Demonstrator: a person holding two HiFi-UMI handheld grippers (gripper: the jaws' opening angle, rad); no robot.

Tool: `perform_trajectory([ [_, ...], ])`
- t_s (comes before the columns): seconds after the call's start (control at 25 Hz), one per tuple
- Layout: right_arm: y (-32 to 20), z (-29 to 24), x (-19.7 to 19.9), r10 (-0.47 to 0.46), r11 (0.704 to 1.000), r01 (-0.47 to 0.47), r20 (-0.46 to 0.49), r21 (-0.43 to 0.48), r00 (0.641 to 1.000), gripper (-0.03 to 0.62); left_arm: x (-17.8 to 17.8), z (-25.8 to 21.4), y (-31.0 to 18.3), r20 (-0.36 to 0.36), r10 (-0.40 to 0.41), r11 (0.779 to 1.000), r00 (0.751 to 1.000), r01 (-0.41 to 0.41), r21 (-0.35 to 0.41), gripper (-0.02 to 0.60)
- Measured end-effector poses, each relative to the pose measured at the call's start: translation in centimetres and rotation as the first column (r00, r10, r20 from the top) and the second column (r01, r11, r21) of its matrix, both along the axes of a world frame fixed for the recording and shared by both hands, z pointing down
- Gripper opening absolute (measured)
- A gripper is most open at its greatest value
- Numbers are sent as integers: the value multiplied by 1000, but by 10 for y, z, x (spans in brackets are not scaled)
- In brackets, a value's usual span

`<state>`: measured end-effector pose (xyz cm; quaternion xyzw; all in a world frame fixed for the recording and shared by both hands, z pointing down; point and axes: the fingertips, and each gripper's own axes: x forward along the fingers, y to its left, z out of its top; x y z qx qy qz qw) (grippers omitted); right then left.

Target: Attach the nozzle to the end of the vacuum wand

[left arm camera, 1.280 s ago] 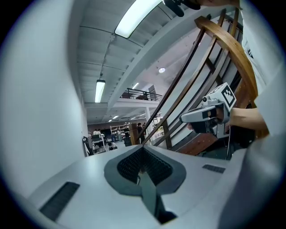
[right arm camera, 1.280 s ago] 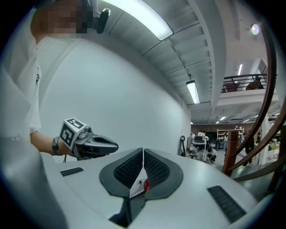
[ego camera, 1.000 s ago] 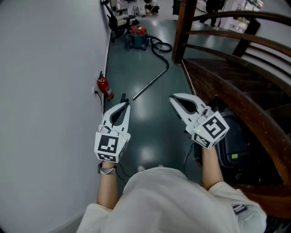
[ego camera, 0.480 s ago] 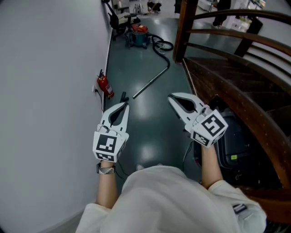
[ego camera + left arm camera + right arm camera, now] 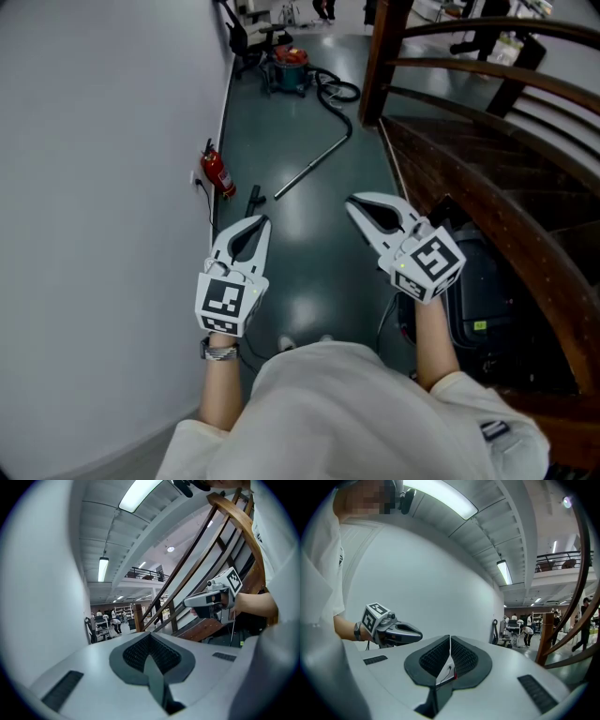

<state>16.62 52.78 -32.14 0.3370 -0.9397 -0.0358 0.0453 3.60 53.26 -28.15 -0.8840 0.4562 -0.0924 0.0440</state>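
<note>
Left claw [image 5: 259, 223]: jaws together, nothing between them. Right claw [image 5: 355, 205]: jaws together, likewise empty. The two are held side by side above the floor [image 5: 309, 272].

Nozzle [image 5: 254, 196]: a small dark piece, apparently the nozzle, lies on the floor just past the left claw's tip in the head view, untouched.

Vacuum wand [image 5: 312, 167]: lies diagonally farther ahead, near end beside the nozzle, apart from both claws.

Vacuum canister [image 5: 290, 67]: well beyond, near the wall [image 5: 94, 187].

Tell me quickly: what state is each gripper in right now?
Left gripper: closed, holding nothing.
Right gripper: closed, holding nothing.
</note>
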Motion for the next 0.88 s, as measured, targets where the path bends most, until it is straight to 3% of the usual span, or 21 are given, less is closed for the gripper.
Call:
perform_trajectory([
  [0.6,0,13,-4,-32,999,31,-25,-35,999,29,8,3,4,-15,-13,1000,1000,13,0,-6],
  [0.88,-7,13,-29,-18,999,17,-33,-36,999,29,-20,7,-6,-21,-15,1000,1000,15,-3,-6],
])
